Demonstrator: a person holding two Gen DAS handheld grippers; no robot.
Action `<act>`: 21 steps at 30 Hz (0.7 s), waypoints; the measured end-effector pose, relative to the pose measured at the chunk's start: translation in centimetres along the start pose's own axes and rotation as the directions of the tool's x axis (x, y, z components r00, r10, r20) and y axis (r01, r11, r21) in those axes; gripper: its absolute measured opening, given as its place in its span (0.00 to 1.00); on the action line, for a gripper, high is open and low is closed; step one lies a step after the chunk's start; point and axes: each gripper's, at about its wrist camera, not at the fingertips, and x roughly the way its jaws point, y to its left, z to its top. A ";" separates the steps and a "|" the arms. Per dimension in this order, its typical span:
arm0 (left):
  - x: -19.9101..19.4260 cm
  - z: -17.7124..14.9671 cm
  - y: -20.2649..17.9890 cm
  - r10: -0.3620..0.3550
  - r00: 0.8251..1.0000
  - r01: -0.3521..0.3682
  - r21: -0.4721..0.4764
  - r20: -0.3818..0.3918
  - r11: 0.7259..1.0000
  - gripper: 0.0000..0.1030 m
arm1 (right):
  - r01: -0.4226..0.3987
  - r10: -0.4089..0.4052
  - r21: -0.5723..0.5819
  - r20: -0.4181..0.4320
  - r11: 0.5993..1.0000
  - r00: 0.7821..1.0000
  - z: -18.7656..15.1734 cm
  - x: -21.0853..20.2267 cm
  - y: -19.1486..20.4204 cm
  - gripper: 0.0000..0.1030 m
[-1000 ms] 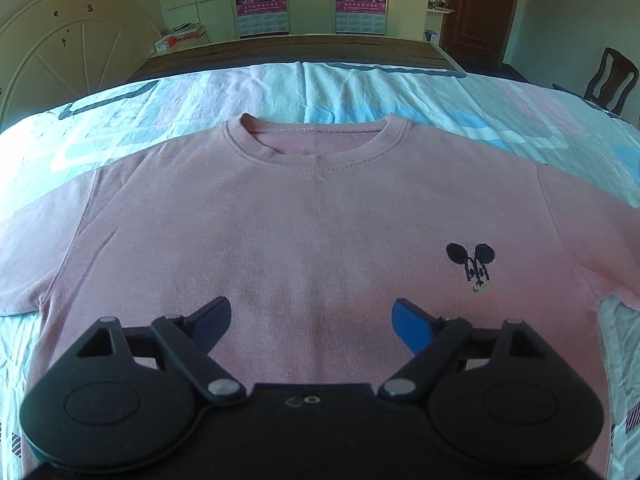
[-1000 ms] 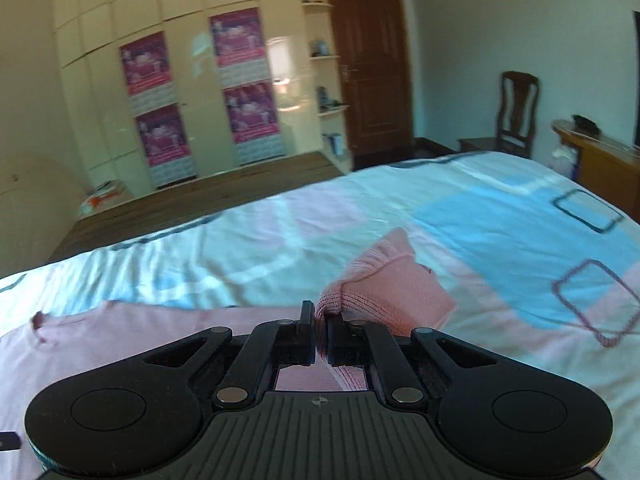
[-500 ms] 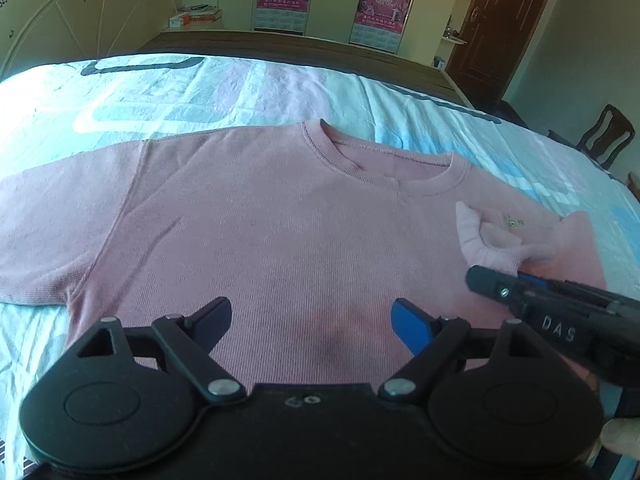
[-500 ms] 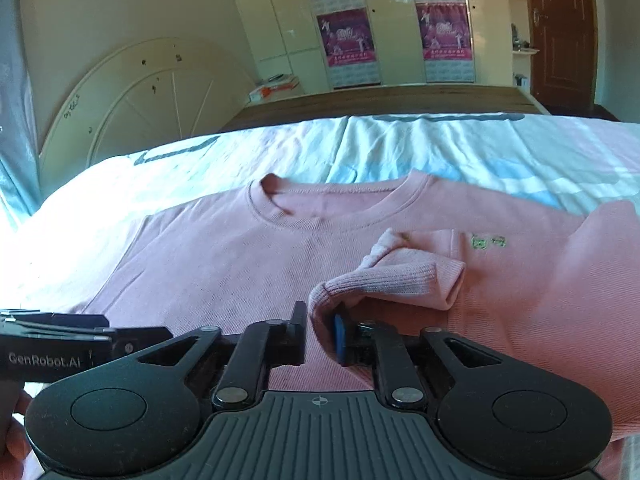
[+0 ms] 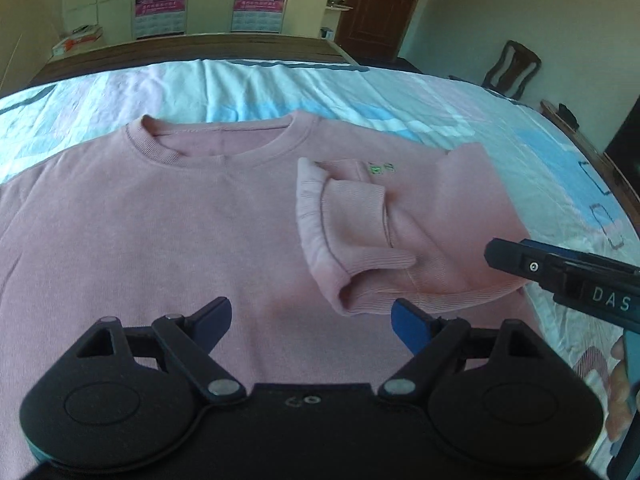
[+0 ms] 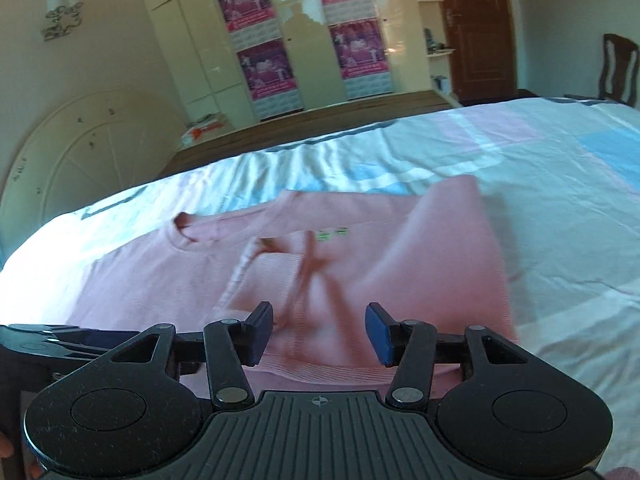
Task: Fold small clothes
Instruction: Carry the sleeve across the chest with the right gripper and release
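the folded sleeve (image 5: 352, 236) lay just ahead of the right gripper (image 6: 319, 330), whose empty jaws had just been opening, the left gripper (image 5: 310, 318) wide

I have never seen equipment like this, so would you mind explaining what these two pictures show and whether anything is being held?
There is no robot here: a person holds a black two-finger gripper in each hand, and each gripper carries a wide-angle camera that looks forward along its fingers. One picture comes from the left gripper, the other from the right gripper.

On the patterned bedsheet lies a pink sweatshirt, front up. One sleeve is folded in across the chest.

Nothing is held. The left gripper's jaws stand wide above the hem. The right gripper's jaws have just been opening; its picture is blurred, but the pads stand clear of the cloth.
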 end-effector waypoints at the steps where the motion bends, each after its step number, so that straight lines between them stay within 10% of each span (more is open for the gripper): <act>1: 0.5 -0.1 -0.7 0.024 1.000 -0.024 0.027 0.016 0.999 0.81 | 0.046 -0.046 -0.011 0.001 0.999 0.999 -0.3 -0.3 -0.7 0.50; 11: 4.6 0.8 -1.7 0.082 0.994 -0.083 0.018 0.067 0.996 0.66 | 0.236 -0.237 -0.019 -0.060 0.972 0.970 -2.9 -0.6 -6.3 0.50; 17: 4.5 2.2 1.3 0.078 0.991 -0.067 -0.110 0.104 0.992 0.14 | 0.212 -0.212 -0.005 -0.057 0.977 0.976 -2.9 1.0 -6.4 0.49; 21: 2.7 2.3 3.5 0.058 0.984 -0.025 -0.193 0.169 0.981 0.07 | 0.179 -0.178 0.021 -0.038 0.984 0.983 -2.0 2.0 -5.9 0.49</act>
